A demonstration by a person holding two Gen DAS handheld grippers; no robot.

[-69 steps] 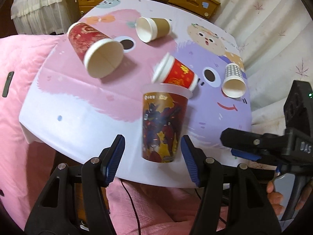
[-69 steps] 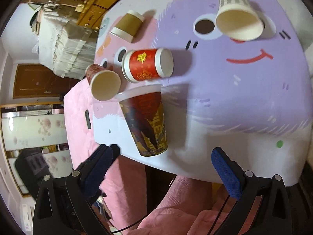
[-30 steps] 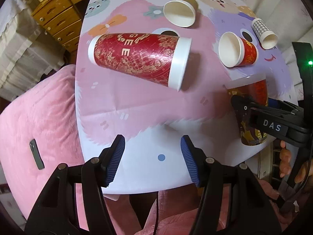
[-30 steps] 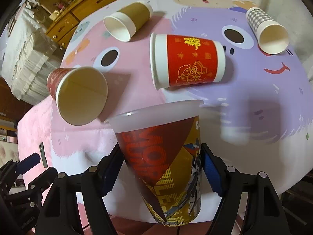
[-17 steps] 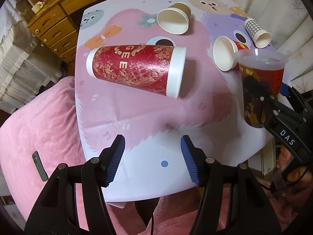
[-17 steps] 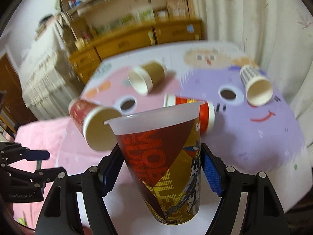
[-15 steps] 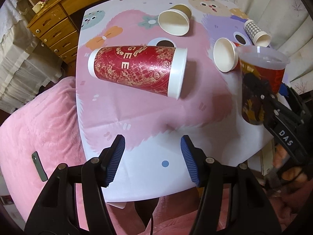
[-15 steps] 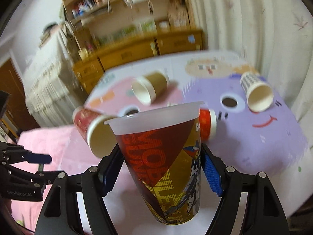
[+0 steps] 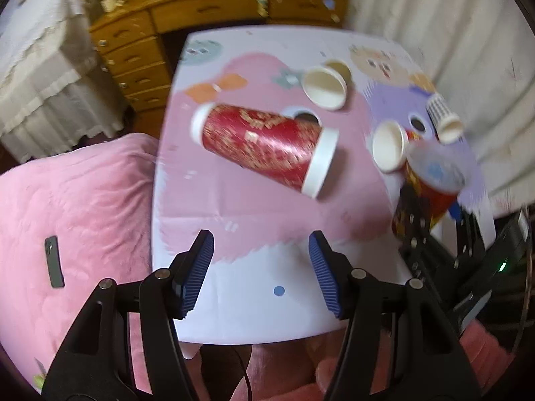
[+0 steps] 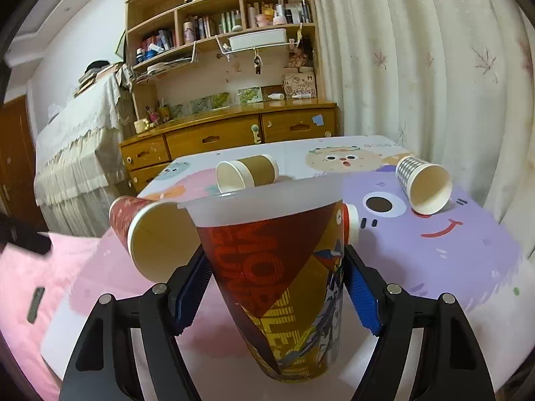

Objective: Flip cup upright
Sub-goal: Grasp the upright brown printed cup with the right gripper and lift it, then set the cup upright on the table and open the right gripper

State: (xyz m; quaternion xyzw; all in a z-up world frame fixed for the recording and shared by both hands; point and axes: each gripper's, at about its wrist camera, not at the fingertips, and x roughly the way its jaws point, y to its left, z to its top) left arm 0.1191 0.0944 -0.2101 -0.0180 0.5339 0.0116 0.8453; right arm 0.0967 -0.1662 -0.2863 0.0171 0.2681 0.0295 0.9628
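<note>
Right hand-held gripper point(image 10: 277, 287) has the printed plastic cup point(image 10: 279, 287) pinched at mid-body between its blue ribbed pads, rim up, base at or just above the near edge of the desk point(image 10: 434, 267); I can't tell if it touches. Gripping low on the taper looks meant to keep it steady. Left hand-held gripper point(image 9: 261, 269) hangs wide and empty, lined up on the big red paper cup point(image 9: 264, 145), glossy, white-rimmed, lying on its side

Both grippers, the left gripper point(image 9: 260, 274) and the right gripper point(image 10: 277, 287), have black plastic arms with silver screws and ridged blue finger pads point(image 9: 195, 275).
</note>
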